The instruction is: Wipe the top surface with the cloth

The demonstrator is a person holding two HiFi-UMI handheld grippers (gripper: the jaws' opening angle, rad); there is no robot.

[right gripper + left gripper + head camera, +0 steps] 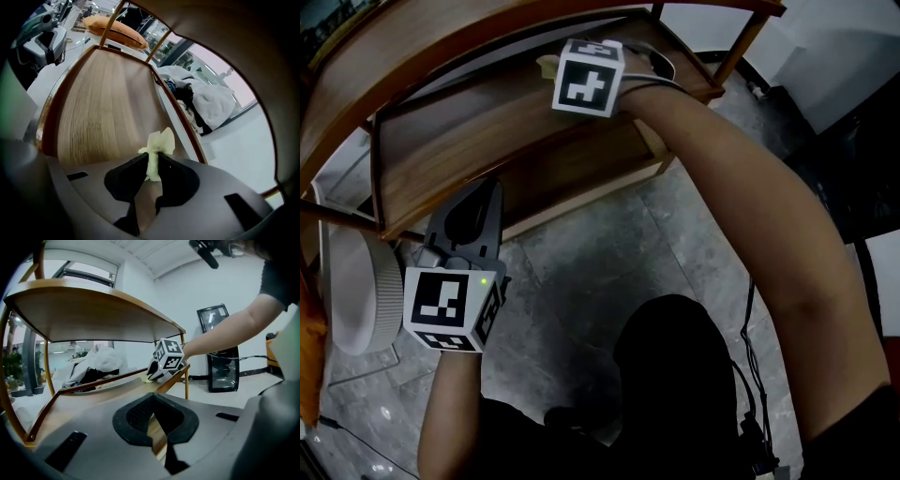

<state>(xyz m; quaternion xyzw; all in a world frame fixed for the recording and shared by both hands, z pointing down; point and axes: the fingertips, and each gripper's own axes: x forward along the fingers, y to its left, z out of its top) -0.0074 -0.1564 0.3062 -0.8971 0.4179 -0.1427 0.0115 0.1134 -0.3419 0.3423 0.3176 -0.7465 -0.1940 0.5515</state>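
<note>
Cloth, pale yellow, is pinched tight in the right gripper, its tuft poking forward over the wooden shelf, ready to drag along the boards. Left gripper hangs low by the frame, jaws together, empty, likely keeping clear.

Lost the lower end of the cloth between the fingers of the right gripper, and from the head view caught only a pale sliver of it beside the marker cube, fingers unseen behind it. Could not name the white round thing, cut off at the left edge and partly behind the shelf frame. Could not tell what made up the small heap of white fabric behind the rail.
</note>
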